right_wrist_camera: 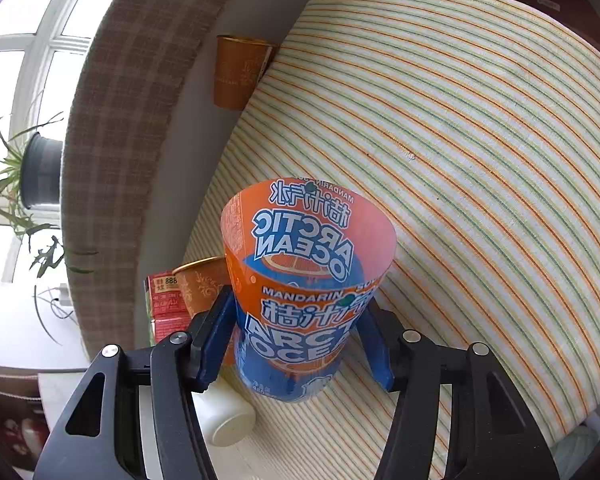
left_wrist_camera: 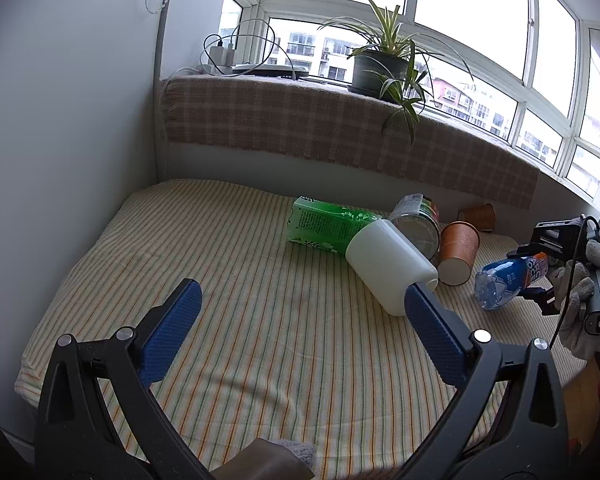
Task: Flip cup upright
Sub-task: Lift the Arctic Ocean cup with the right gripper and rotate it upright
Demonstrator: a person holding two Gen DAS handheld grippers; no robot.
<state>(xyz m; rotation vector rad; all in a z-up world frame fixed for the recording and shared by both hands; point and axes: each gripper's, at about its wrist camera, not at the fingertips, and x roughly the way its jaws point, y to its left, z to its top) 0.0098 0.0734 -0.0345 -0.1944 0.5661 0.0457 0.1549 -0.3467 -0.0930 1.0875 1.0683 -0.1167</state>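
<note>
My right gripper (right_wrist_camera: 296, 336) is shut on a clear plastic cup with a blue and orange "Arctic Ocean" label (right_wrist_camera: 308, 272), held off the striped cloth, open end facing away from the camera. In the left wrist view the same cup (left_wrist_camera: 508, 280) shows at the far right, tilted in the right gripper (left_wrist_camera: 540, 276), held by a gloved hand. My left gripper (left_wrist_camera: 304, 312) is open and empty above the striped cloth, its right finger (left_wrist_camera: 432, 328) in front of a white container.
On the striped cloth (left_wrist_camera: 260, 320) lie a green carton (left_wrist_camera: 324, 226), a white container (left_wrist_camera: 392, 266), a can (left_wrist_camera: 416, 222) and two orange cups (left_wrist_camera: 458, 252) (left_wrist_camera: 478, 216). A plaid-covered sill (left_wrist_camera: 300, 124) with a potted plant (left_wrist_camera: 380, 68) stands behind.
</note>
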